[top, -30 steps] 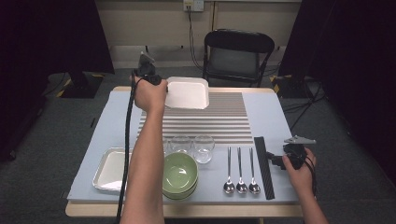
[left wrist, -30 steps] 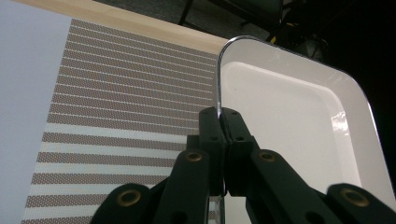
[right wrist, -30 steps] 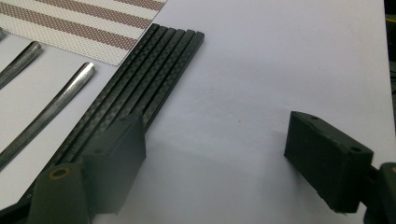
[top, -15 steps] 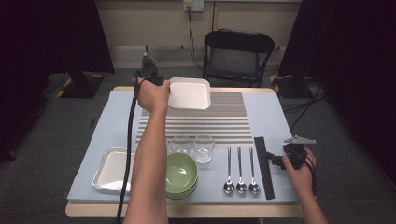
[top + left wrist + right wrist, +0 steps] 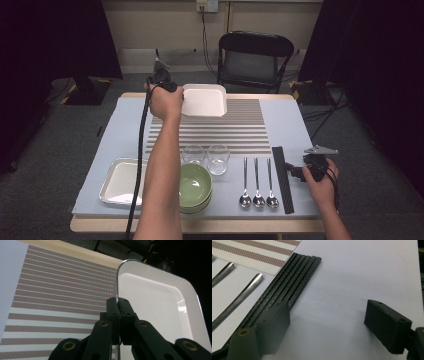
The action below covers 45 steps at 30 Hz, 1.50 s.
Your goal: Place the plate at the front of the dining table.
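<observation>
Two fingers (image 5: pixel 119 305) on tray (image 5: pixel 160 297) rim (prob. lifted)

Overhead light brightens the table (image 5: pixel 285 125) against dark surroundings; glare streaks the white tray (image 5: pixel 160 302) at three o'clock; near jaws blur.

A wooden table (image 5: pixel 100 226) carries a pale blue-grey cloth (image 5: pixel 122 127) that covers nearly all of its top, leaving a bare strip at the near and far edges. On the cloth lies a brown-and-white striped mat (image 5: pixel 240 127) — set toward the far middle. Along the near side, from left to right: a metal tray (image 5: pixel 117 180), stacked green bowls (image 5: pixel 195 187), two clear glasses (image 5: pixel 206 157) just behind the bowls, three spoons (image 5: pixel 258 182) side by side, and a flat bundle of black chopsticks (image 5: pixel 281 177) — its strips lying touching one another.
</observation>
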Each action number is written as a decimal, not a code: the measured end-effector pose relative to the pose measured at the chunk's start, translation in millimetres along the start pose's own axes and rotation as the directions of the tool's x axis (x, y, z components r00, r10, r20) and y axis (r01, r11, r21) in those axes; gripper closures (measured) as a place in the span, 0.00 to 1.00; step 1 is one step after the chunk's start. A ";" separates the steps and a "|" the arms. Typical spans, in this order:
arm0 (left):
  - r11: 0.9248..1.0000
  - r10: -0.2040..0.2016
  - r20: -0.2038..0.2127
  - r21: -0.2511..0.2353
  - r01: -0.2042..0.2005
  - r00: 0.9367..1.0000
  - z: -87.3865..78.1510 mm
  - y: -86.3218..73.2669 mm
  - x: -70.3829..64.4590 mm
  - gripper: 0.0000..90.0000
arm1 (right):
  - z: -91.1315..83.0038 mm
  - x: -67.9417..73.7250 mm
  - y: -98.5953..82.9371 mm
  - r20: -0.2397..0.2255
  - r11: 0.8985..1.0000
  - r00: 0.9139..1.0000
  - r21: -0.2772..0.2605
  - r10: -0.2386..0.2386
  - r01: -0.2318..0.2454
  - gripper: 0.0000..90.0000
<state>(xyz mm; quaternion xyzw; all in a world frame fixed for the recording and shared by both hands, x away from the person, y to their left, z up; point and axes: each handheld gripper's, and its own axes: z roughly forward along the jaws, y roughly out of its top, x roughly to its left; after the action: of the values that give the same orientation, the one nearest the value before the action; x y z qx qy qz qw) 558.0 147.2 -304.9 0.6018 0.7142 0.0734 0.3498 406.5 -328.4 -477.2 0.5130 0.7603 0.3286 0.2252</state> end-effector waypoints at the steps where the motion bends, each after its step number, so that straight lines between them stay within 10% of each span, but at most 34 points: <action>1: 1.000 0.000 0.001 0.000 0.000 1.000 0.7 0.1 0.5 0.99 | 0.0 0.0 0.0 0.000 1.000 1.000 0.000 0.000 0.000 0.22; 45: 0.999 -0.041 0.007 0.003 0.041 0.999 32.2 1.4 7.6 0.99 | 0.1 -0.1 -0.1 -0.002 1.000 1.000 -0.001 -0.002 0.002 0.22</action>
<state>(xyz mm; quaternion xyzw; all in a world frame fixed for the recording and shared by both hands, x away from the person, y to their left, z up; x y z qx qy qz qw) 577.9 144.3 -331.2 0.5877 0.7253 0.0629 0.3531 406.5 -328.5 -477.3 0.5119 0.7608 0.3295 0.2250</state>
